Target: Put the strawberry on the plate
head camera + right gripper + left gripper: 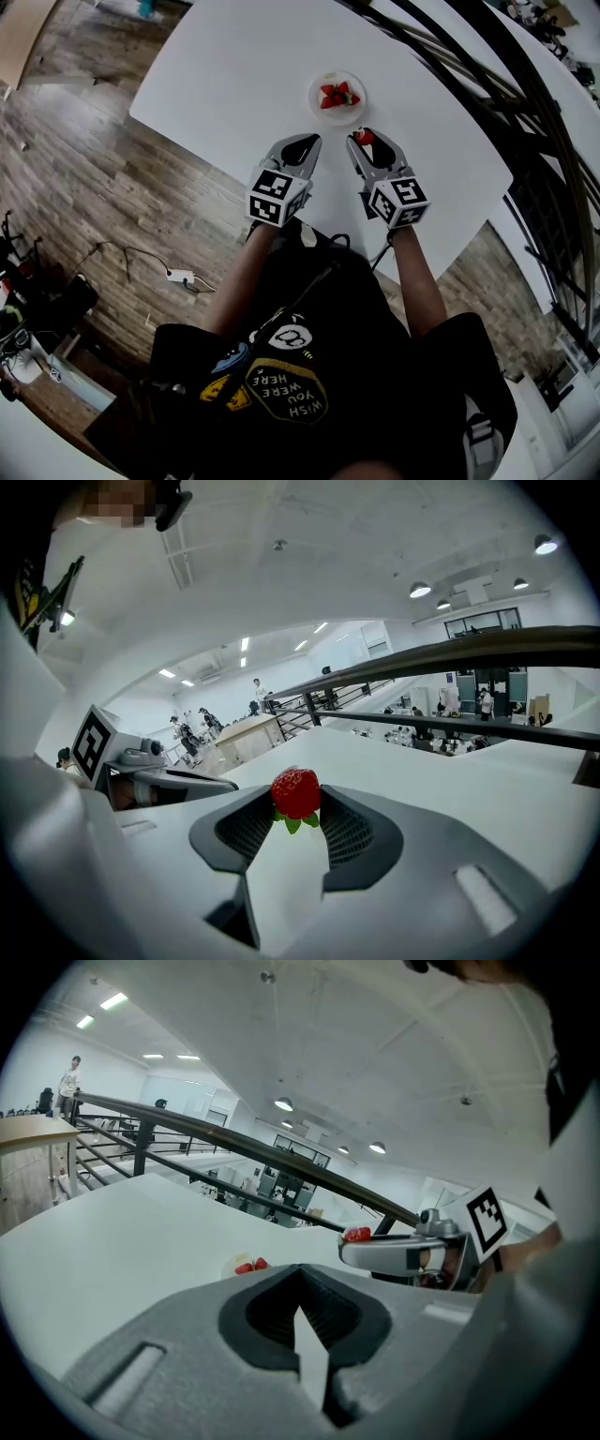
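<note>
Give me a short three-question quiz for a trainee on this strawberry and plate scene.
1. True or false: the right gripper holds a strawberry.
2. Pick one: the plate on the table carries A) nothing, B) strawberries, C) a cup.
3. Fill in: between its jaws, the left gripper holds ____.
Key: 1 true; 2 B; 3 nothing.

"wish you were here" on shirt (286,392)
</note>
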Demonstrator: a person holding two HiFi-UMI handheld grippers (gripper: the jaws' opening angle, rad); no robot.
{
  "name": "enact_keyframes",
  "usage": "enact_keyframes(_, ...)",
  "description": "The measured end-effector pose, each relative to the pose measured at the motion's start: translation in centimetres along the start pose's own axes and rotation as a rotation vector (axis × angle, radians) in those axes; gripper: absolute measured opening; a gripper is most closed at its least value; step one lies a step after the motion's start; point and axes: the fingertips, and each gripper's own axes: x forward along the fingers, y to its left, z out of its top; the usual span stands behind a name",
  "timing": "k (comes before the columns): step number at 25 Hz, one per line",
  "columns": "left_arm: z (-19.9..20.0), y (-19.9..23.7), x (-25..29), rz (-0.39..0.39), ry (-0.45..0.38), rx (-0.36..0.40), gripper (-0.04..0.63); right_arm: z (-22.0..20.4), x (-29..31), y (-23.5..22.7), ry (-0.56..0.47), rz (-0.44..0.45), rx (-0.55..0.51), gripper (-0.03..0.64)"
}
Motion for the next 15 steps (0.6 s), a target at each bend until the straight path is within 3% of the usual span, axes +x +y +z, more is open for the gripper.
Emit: enact_keyframes(15,-1.6,2.8,2.4,-0.005,0.055,-0.008,0.002,-2.6,3.3,-3.2,0.046,-0.045,0.040,0.160)
